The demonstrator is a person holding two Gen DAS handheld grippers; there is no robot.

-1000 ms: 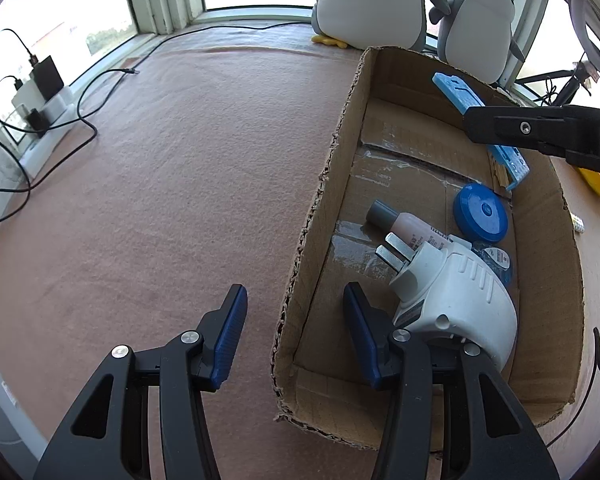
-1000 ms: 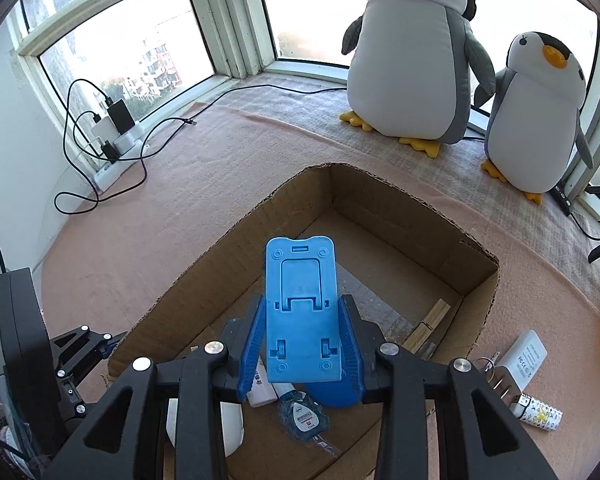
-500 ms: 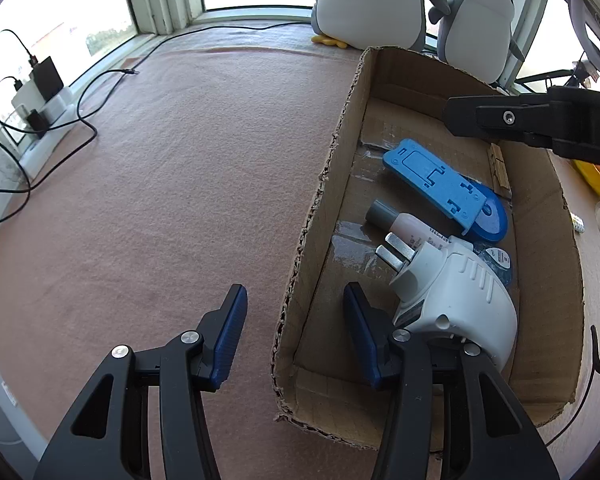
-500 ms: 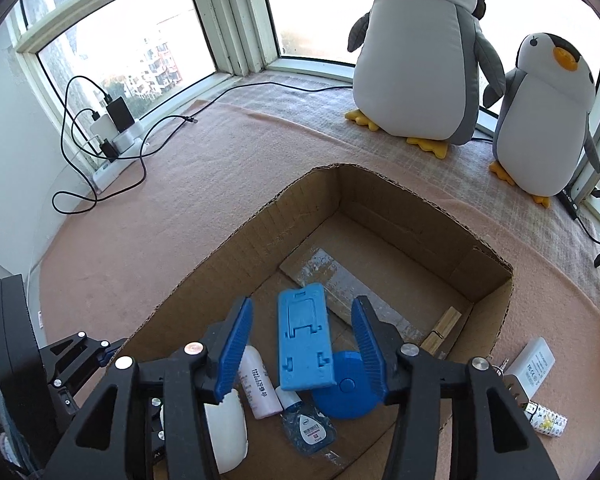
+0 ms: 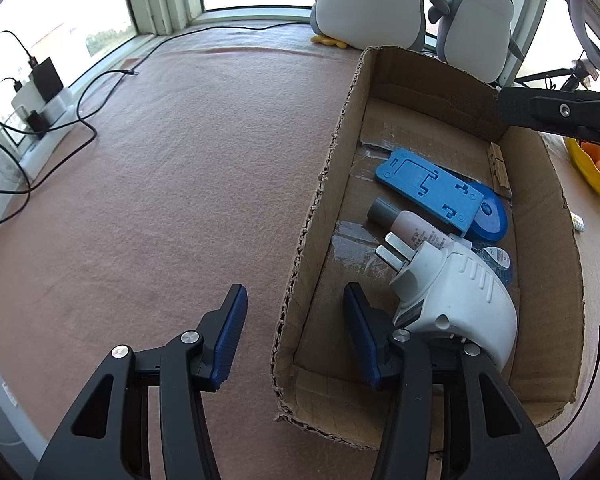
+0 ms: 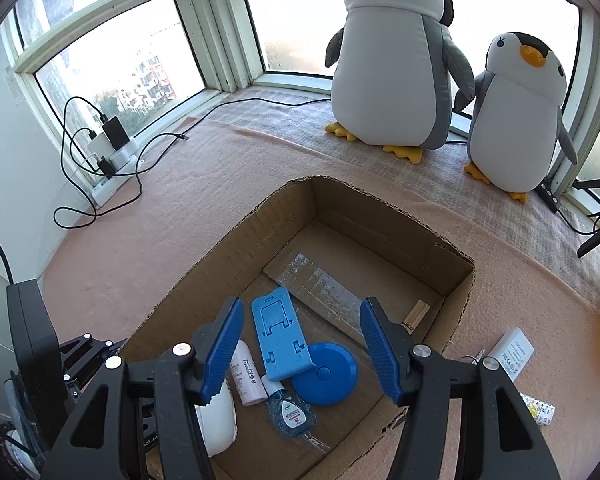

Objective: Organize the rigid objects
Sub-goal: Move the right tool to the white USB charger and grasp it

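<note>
A blue phone stand [image 6: 280, 336] [image 5: 428, 188] lies flat in the cardboard box [image 6: 220, 248] [image 5: 340, 132], its end resting on a blue round disc [image 6: 328, 376]. My right gripper [image 6: 302, 320] hovers above it, open, with nothing between its pads. Beside the stand lie a pink bottle [image 6: 246, 376], a small blue bottle [image 6: 292, 416], a white plug adapter [image 5: 456, 292] and a wooden peg [image 6: 416, 314]. My left gripper [image 5: 294, 304] is open and straddles the box's left wall, one finger inside and one outside, pads apart from the cardboard.
Two plush penguins [image 6: 392, 60] [image 6: 520, 112] stand by the window behind the box. A white charger [image 6: 512, 354] and a small patterned item [image 6: 540, 410] lie on the pink mat right of the box. A power strip with cables [image 6: 112, 148] sits at the left.
My right gripper opened and let go of the blue phone stand, which now lies in the box; the gripper then drew back and up a little. The left gripper has not moved.
</note>
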